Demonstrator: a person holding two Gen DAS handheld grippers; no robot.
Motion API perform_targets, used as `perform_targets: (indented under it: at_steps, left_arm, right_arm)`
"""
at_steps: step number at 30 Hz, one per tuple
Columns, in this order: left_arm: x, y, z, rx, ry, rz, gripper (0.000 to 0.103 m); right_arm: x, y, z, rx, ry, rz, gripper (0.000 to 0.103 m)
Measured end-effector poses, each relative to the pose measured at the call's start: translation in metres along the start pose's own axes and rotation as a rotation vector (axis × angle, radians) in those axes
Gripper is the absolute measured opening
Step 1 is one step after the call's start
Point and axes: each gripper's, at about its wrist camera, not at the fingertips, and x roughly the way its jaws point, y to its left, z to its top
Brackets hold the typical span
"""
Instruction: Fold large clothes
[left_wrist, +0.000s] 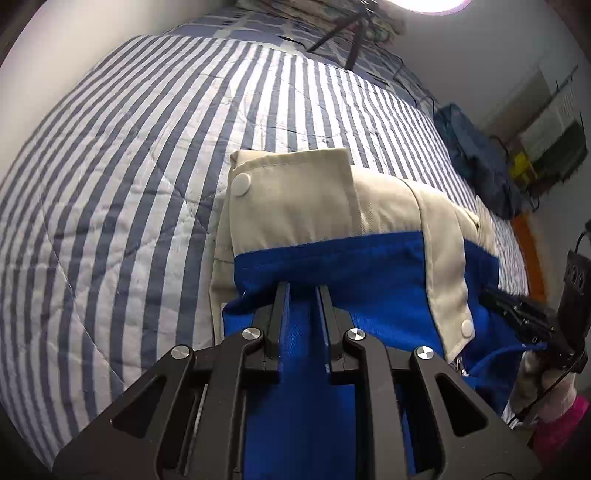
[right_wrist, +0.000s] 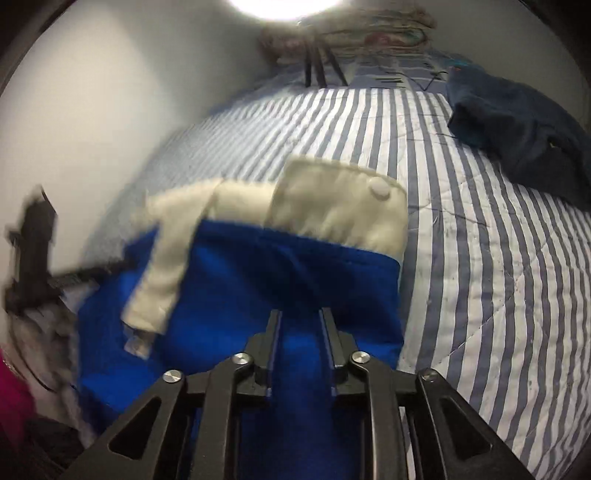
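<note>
A blue-and-cream jacket (left_wrist: 369, 266) lies folded on the bed's striped quilt (left_wrist: 129, 184), collar end with snap button (left_wrist: 242, 183) away from the cameras. The left tongs (left_wrist: 303, 291) and right tongs (right_wrist: 301, 317) are each slightly parted over the blue fabric, with cloth visible in the gaps; whether the pads pinch it cannot be told. A dark blue garment (right_wrist: 524, 136) lies well apart on the quilt.

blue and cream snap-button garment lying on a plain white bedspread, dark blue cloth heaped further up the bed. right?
Not the bedspread: the quilted bedspread is blue-and-white striped, not plain white, clearest in the left wrist view. The blue and cream snap-button garment and the heaped dark blue cloth are as you say.
</note>
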Motion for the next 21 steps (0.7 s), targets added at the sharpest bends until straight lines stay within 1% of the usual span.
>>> perform_targets:
  at_steps: [1,3,5,6,7,9,11,13,14,15,17,18,20,21]
  left_arm:
    - [-0.002,0.0,0.0,-0.005,0.002,0.007,0.016]
    - [-0.014,-0.01,0.003,-0.01,-0.02,0.042,0.016]
    - [-0.037,-0.019,-0.001,0.017,-0.058,0.013,0.016]
    - [-0.047,-0.023,-0.006,0.033,-0.073,-0.002,0.016]
    - [-0.057,-0.028,-0.01,0.055,-0.087,-0.012,0.016]
    - [-0.078,-0.036,-0.022,0.082,-0.118,-0.04,0.016]
    - [-0.085,-0.04,-0.03,0.088,-0.114,-0.081,0.016]
    - [-0.082,-0.044,-0.036,0.093,-0.091,-0.101,0.016]
    - [-0.078,-0.047,-0.038,0.104,-0.077,-0.105,0.016]
    - [-0.071,-0.05,-0.041,0.116,-0.063,-0.092,0.016]
    - [-0.06,-0.054,-0.042,0.13,-0.036,-0.078,0.016]
    - [-0.055,-0.054,-0.044,0.132,-0.023,-0.074,0.016]
    - [-0.046,-0.053,-0.048,0.131,-0.001,-0.063,0.016]
    - [-0.041,-0.052,-0.05,0.127,0.015,-0.057,0.016]
  right_arm:
    - [-0.001,0.003,0.001,-0.017,-0.001,-0.014,0.018]
    - [-0.013,0.003,0.006,0.006,0.007,-0.012,0.019]
    - [-0.033,0.003,0.006,0.013,-0.018,0.015,0.019]
    - [-0.044,0.004,0.004,0.004,-0.034,0.028,0.023]
    - [-0.056,0.005,0.001,-0.008,-0.049,0.056,0.023]
    - [-0.082,0.01,-0.01,-0.042,-0.061,0.193,0.023]
    - [-0.095,0.02,-0.021,-0.085,-0.058,0.272,0.023]
    - [-0.097,0.035,-0.033,-0.144,-0.032,0.35,0.022]
    - [-0.094,0.043,-0.036,-0.17,-0.017,0.362,0.022]
    - [-0.088,0.051,-0.04,-0.202,0.001,0.356,0.022]
    - [-0.075,0.062,-0.041,-0.242,0.019,0.306,0.022]
    - [-0.07,0.063,-0.04,-0.239,0.024,0.296,0.022]
    - [-0.057,0.057,-0.032,-0.185,0.011,0.28,0.022]
    - [-0.049,0.049,-0.025,-0.141,-0.004,0.259,0.022]
